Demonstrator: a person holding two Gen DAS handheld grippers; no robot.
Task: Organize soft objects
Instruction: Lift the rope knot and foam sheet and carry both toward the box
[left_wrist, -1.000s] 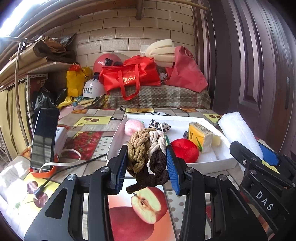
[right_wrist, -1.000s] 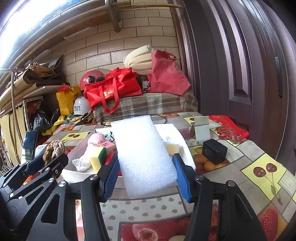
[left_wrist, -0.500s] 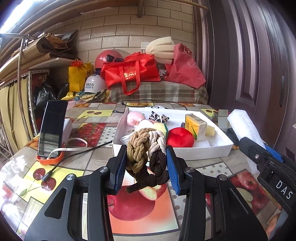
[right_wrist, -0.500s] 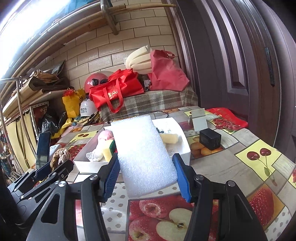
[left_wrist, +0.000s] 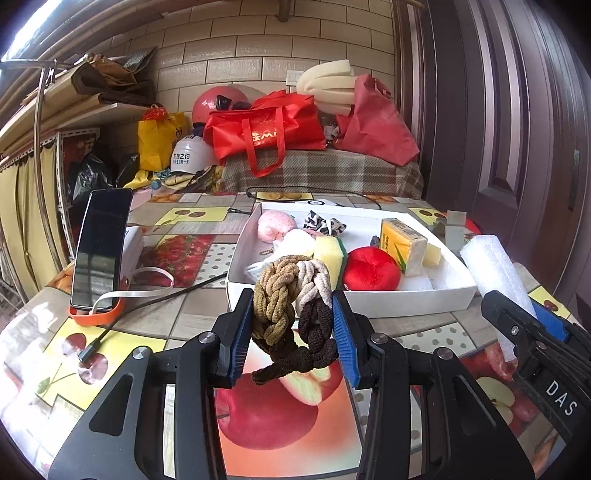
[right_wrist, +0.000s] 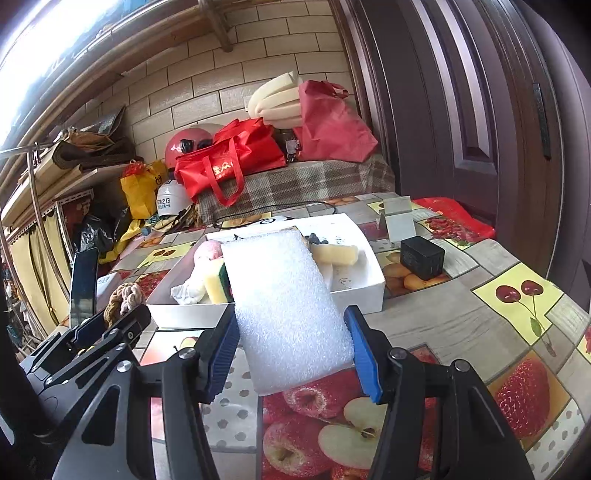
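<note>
My left gripper is shut on a braided knot of tan, cream and dark brown hair ties, held above the table just in front of the white tray. My right gripper is shut on a white foam sheet, held near the tray's front edge; it shows at the right of the left wrist view. The tray holds a pink pompom, a yellow-green sponge, a red plush ball, a yellow pack and a zebra-print scrunchie.
A phone stands on an orange holder at the left, with a cable across the fruit-print tablecloth. A black box and a grey stand sit right of the tray. Red bags and helmets lie on a bench behind.
Both grippers have drawn back from the tray and risen slightly, still holding their objects. The tray looks farther away in both views.
</note>
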